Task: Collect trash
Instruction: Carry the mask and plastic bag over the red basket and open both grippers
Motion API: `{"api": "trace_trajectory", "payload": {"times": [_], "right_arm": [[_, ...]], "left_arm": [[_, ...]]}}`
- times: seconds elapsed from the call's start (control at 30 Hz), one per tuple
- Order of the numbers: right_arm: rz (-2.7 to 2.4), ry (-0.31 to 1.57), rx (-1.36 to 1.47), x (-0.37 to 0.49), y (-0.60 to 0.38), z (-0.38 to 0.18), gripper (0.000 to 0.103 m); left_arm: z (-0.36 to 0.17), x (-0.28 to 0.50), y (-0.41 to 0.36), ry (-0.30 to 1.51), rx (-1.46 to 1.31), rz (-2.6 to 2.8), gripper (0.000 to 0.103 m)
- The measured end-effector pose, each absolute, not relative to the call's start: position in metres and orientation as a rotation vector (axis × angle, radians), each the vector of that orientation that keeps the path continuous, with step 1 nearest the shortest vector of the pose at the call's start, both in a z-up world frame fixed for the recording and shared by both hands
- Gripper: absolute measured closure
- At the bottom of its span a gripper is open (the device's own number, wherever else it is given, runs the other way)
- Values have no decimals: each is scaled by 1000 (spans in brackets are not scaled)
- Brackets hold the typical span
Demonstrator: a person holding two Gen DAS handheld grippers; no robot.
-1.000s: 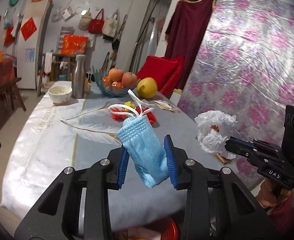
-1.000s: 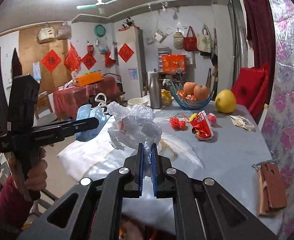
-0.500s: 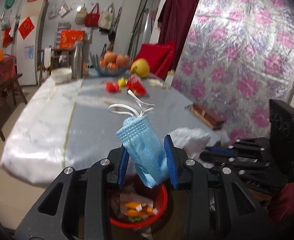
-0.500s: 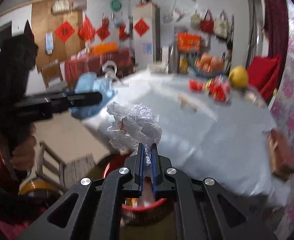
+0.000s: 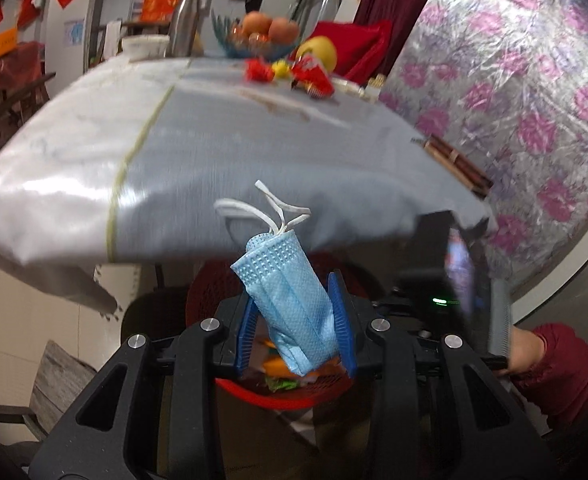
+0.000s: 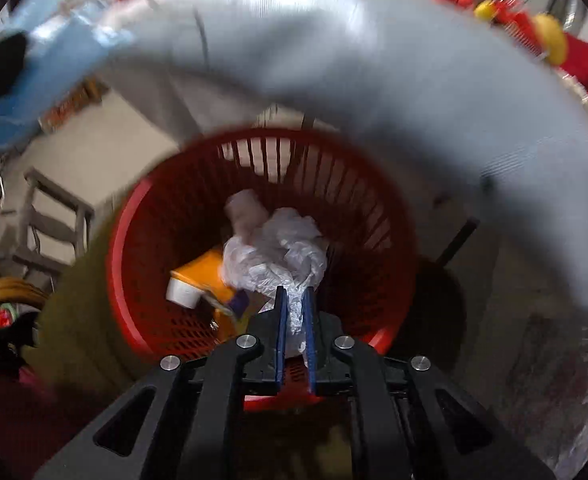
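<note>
Blue pleated fabric of a face mask [image 5: 290, 300] is pinched between the pads of the left tool [image 5: 296, 322], its white ear loops standing up above the fold. Below and beyond it a red slatted basket [image 5: 294, 394] with scraps inside is seen on the floor, under the near edge of the surface [image 5: 254, 132], which is draped in a pale grey cloth. Further right, the right tool [image 6: 294, 318] is pointed down into the same basket [image 6: 134, 248]; its jaws are opening, and a crumpled white plastic bag [image 6: 278, 252] is still caught between the pads. An orange carton [image 6: 202, 276] is seen lying in the basket, left of the bag.
</note>
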State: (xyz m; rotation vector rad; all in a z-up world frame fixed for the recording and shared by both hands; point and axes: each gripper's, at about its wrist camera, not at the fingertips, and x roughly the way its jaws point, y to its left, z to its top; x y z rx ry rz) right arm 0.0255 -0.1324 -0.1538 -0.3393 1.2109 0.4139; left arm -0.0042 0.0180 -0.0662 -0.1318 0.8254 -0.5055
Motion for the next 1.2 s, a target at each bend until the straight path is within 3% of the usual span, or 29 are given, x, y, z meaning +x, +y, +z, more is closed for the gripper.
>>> {"api": "trace_trajectory", "payload": {"times": [0.17,0.43,0.6,0.77,1.07,1.17,1.2], "right_arm": [[406,1187,-352,19,-131,-147,70],[389,984,-245,-17,-169,-70,59],[385,846,-151,-45,-195,-25,55],[398,805,-107,-59,-212,-14,54],[398,857,-61,-45,-217,-41,54],[403,878,-54,-40,-216,-49,54],[403,884,-51,-38,-215,-51,54]], "left_arm": [[-87,2,18,884,-141,-508,67],[-94,-5,2,918,-95,-524,67],[-73,-15,-9,860,-59,-521,67],[-49,-20,-15,799,-26,-522,67],[-128,23,-30,1027,-35,-501,66],[-145,34,-34,1068,-35,-467,43],[-147,35,-33,1073,-38,-454,28]]}}
